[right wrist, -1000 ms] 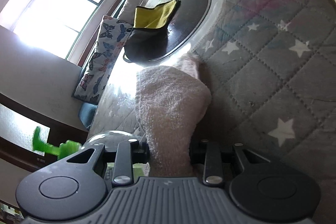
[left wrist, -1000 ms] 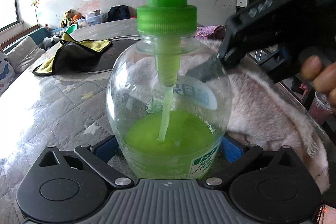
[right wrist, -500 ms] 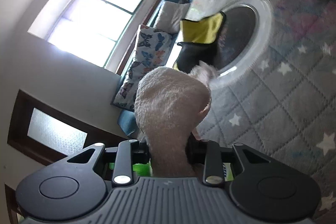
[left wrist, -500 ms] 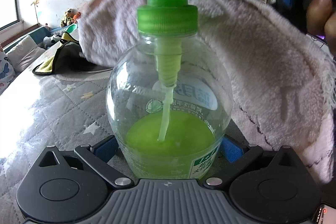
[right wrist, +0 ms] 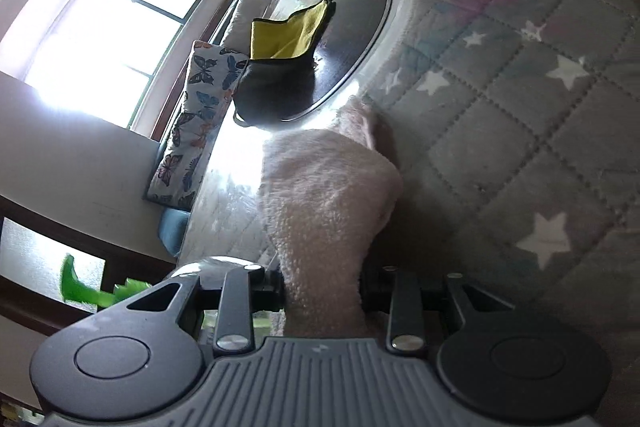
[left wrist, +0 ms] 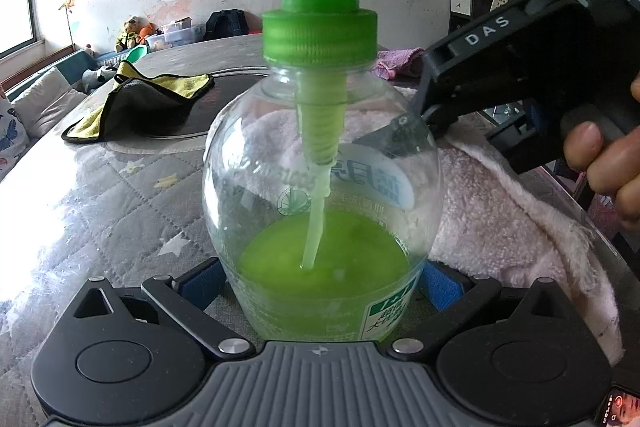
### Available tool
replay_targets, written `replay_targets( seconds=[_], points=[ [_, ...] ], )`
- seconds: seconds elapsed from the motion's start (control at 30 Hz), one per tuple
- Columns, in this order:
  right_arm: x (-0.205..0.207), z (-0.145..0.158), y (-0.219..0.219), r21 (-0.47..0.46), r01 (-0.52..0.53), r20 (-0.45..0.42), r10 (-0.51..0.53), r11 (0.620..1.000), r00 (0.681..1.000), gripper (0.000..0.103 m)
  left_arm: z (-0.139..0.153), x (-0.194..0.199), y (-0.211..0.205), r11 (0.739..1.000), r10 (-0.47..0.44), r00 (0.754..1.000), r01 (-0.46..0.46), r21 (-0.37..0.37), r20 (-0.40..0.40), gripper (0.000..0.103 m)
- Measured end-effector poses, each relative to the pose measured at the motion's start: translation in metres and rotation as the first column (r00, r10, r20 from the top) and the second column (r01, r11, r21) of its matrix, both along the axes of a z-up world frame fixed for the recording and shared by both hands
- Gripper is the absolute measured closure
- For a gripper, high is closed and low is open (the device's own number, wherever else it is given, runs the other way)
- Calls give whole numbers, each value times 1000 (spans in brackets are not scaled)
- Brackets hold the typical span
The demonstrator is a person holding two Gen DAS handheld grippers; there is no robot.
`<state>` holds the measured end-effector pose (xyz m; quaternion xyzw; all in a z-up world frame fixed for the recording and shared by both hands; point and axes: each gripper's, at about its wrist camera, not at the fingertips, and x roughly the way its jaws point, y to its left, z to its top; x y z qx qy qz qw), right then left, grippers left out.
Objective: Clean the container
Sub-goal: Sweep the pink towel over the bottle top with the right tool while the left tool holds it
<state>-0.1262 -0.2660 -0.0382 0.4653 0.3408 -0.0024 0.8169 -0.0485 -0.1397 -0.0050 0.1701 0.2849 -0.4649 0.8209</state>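
"DAS" marks the right gripper [left wrist: 404, 131] pinching pink towel [right wrist: 328, 211]; left gripper [left wrist: 320, 287] clamps soap bottle [left wrist: 320, 187].

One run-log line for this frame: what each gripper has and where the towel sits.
left gripper: shut on soap bottle | right gripper: shut on pink towel | towel: behind bottle, draped on quilted table

A pump bottle [left wrist: 320, 195] stands upright on the quilted desk [left wrist: 100, 211], between the fingers of the left hand-held gripper [left wrist: 320, 291]. A towel [left wrist: 500, 219] lies behind and to its right, gripped by the right hand-held gripper [right wrist: 322, 297]. Farther back on the left, a folded cloth [left wrist: 140, 103] rests on a round inset plate [right wrist: 360, 39].
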Motion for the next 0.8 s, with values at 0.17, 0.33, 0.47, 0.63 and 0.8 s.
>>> replay_targets(
  seconds=[0.17,0.33,0.47,0.63,0.8],
  points=[
    [-4,10,-1,36,-2,29,1,999,1000,72,0,0,0,1000,0,1000,0,0,0,0],
    [-2,42,1,38,-31,129,26,999,991,72,0,0,0,1000,0,1000,0,0,0,0],
    [2,61,3,52,-70,198,58,996,979,72,0,1,0,1000,0,1000,0,-1,-2,0],
    [13,47,6,49,-60,160,51,997,986,72,-1,2,0,1000,0,1000,0,0,-2,0],
    [11,29,-2,57,-27,105,21,998,994,72,0,2,0,1000,0,1000,0,-1,-3,0]
  ],
)
